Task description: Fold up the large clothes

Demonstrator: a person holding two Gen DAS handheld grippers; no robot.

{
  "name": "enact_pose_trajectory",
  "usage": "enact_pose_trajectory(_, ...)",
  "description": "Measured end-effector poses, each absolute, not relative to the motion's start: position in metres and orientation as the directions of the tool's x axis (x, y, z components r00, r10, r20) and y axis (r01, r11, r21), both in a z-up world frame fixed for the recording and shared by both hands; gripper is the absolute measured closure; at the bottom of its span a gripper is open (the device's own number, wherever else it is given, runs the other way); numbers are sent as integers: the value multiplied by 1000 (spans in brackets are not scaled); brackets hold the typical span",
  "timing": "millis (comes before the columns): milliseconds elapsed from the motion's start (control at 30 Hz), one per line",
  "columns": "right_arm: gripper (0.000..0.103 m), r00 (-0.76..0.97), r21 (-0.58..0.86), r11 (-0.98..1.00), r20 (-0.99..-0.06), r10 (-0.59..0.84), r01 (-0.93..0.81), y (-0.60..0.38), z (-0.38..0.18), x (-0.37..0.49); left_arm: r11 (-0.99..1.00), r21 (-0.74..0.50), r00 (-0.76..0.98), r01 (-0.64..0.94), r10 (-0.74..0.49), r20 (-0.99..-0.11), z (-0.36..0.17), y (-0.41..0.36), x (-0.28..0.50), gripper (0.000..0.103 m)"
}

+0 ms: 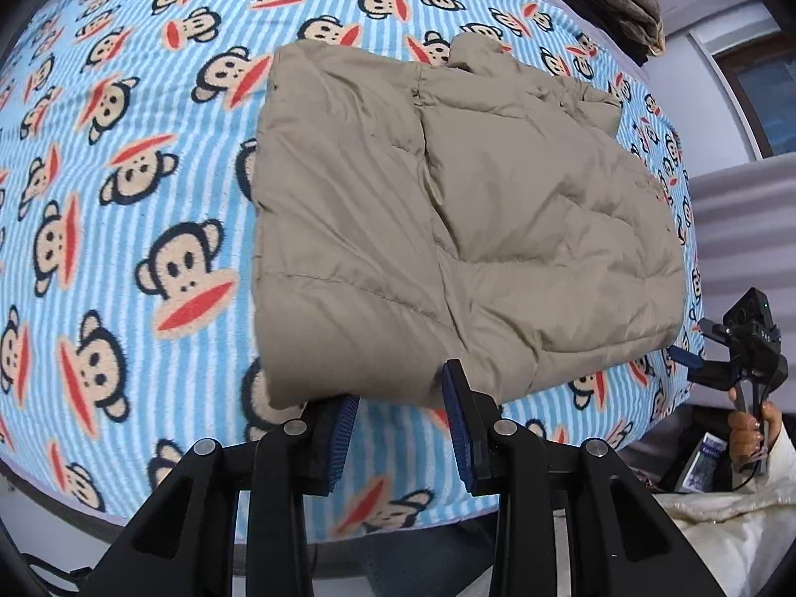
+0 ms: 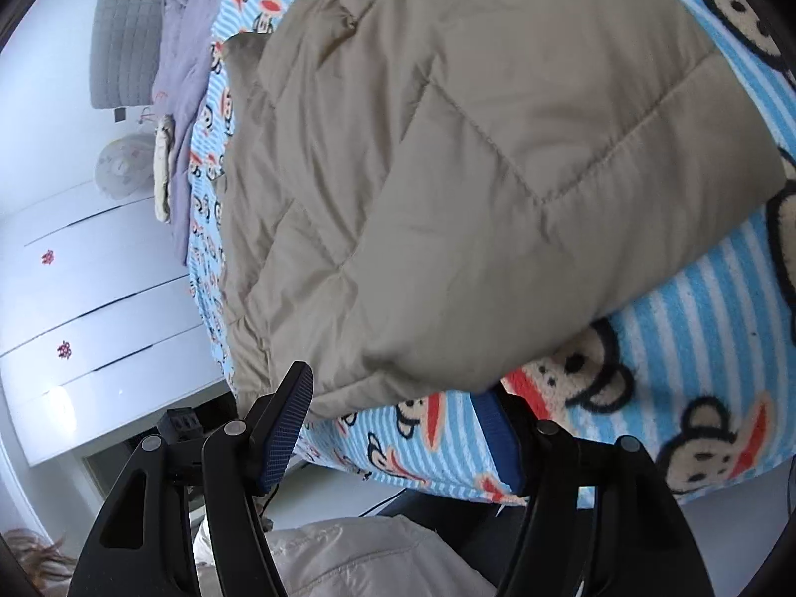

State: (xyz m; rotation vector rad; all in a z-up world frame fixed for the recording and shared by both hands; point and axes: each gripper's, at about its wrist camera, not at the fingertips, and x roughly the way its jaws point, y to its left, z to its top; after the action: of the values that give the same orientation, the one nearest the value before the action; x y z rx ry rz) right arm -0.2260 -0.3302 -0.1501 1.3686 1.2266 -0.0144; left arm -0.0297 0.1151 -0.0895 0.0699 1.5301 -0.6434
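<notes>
Beige jacket (image 1: 447, 229) lies folded on the bed (image 1: 124, 199), both claws (image 1: 400, 400) (image 2: 393, 398) wide and empty; its puffy padding may spring the fold apart.

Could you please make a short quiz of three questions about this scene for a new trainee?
1. True or false: the left gripper is clamped on the beige padded jacket.
2. On what does the jacket lie? A) wooden floor B) monkey-print blanket C) chair
3. Fill in: the right gripper has its jaws ____.

Key: 1 false, it is open, holding nothing; 2 B; 3 open.
</notes>
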Motion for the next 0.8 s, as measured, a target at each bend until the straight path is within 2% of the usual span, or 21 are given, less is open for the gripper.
enact_pose_trajectory(100, 34, 461, 752, 320, -622, 634, 576, -326, -129, -234, 838, -346, -44, 421, -363, -931, -70, 130, -26, 67)
enact_pose_trajectory(200, 36, 493, 765, 379, -632, 598, 521, -317, -111, -224, 848, -349, 39, 400, -396, -918, -56, 129, -12, 67)
enact_pose_trajectory(267, 53, 508, 733, 442, -678, 532, 517, -324, -103, -216, 847, -367, 48, 385, -416, -908, -58, 123, -1, 67)
enact_pose_trajectory(367, 60, 470, 620, 536, -784, 404, 573, -341, -100, -208, 874, -292, 61, 390, -340, -938, -86, 109, 8, 67)
enact_pose_trajectory(467, 60, 361, 454, 632, -889, 280, 628, -353, -108, -203, 898, -146, 66, 415, -189, -980, -133, 99, 6, 67)
enact_pose_trajectory(533, 60, 298, 389, 644, -921, 251, 659, -355, -121, -201, 909, -106, 60, 403, -141, -988, -157, 103, 8, 67)
enact_pose_trajectory(667, 63, 269, 364, 641, -931, 245, 676, -357, -155, -209, 925, -153, 34, 347, -176, -984, -169, 115, 20, 67)
enact_pose_trajectory(800, 63, 270, 373, 598, -927, 259, 709, -364, -162, -214, 928, -88, 72, 363, -122, -990, -153, 117, 25, 67)
